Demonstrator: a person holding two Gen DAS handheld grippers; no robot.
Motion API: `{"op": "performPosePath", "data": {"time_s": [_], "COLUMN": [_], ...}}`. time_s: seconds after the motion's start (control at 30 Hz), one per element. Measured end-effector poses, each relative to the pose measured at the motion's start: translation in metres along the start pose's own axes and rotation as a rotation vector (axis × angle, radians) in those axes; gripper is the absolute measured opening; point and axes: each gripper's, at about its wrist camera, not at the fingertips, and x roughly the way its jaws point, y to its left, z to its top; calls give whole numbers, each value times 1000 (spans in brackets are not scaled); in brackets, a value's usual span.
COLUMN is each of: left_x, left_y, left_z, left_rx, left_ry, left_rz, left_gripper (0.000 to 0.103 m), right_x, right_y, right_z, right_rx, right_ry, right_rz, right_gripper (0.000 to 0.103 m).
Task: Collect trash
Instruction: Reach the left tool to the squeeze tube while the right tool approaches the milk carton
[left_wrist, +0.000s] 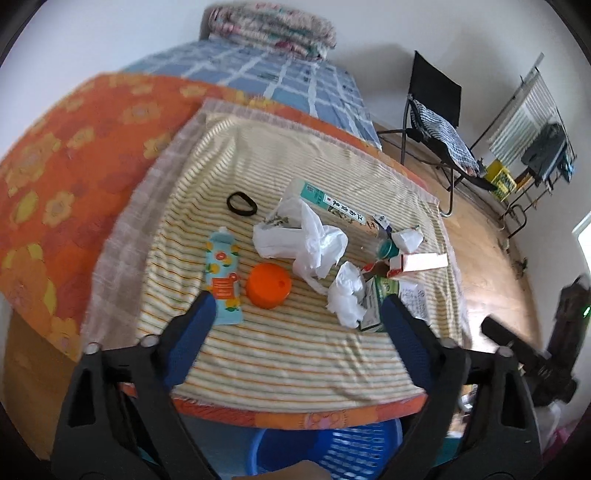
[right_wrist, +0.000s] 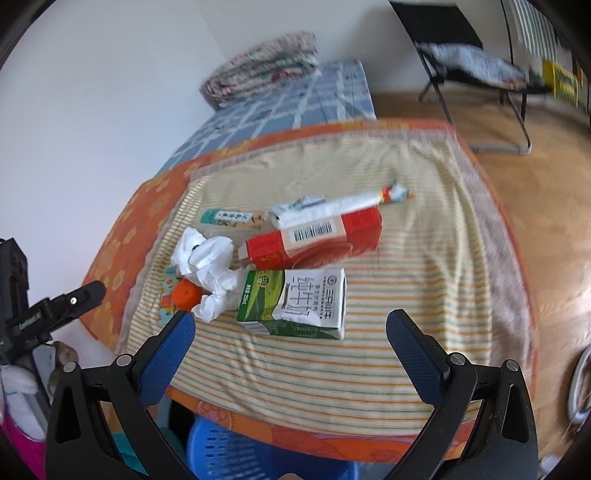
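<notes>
Trash lies on a striped cloth (left_wrist: 295, 350) on the bed. In the left wrist view I see an orange cap (left_wrist: 268, 285), a teal flowered tube (left_wrist: 222, 275), a black ring (left_wrist: 242, 203), a white plastic bag (left_wrist: 306, 240), crumpled tissue (left_wrist: 347, 295) and a red box (left_wrist: 413, 264). My left gripper (left_wrist: 299, 310) is open above the cloth's near edge. In the right wrist view a green-white milk carton (right_wrist: 295, 302) lies before my open right gripper (right_wrist: 291, 332), with a red carton (right_wrist: 314, 240) and white tissue (right_wrist: 207, 266) behind.
A blue plastic basket (left_wrist: 332, 454) stands on the floor below the bed's near edge, also in the right wrist view (right_wrist: 229, 450). An orange flowered blanket (left_wrist: 74, 166) covers the bed at left. A black folding chair (left_wrist: 436, 122) stands on the wooden floor at right.
</notes>
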Motion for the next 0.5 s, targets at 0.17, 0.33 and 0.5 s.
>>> {"op": "performPosePath", "data": {"time_s": [0.17,0.33,0.5], "left_x": [7,22,33], "left_y": [3,31,47], "left_z": [13,14,9], "left_rx": [-16,-94,-102], "left_ry": [5,48,85], "left_rz": [-12,23,63], "left_gripper": [82,74,68], "right_x": [13,22,34], "right_y": [-1,0,-11], "right_z": [-3,-5,0], "right_rx": [24,-16,33], "right_ry": [50,65,89], "right_rz": [8,-33,-35], "right_gripper": [103,103,103]}}
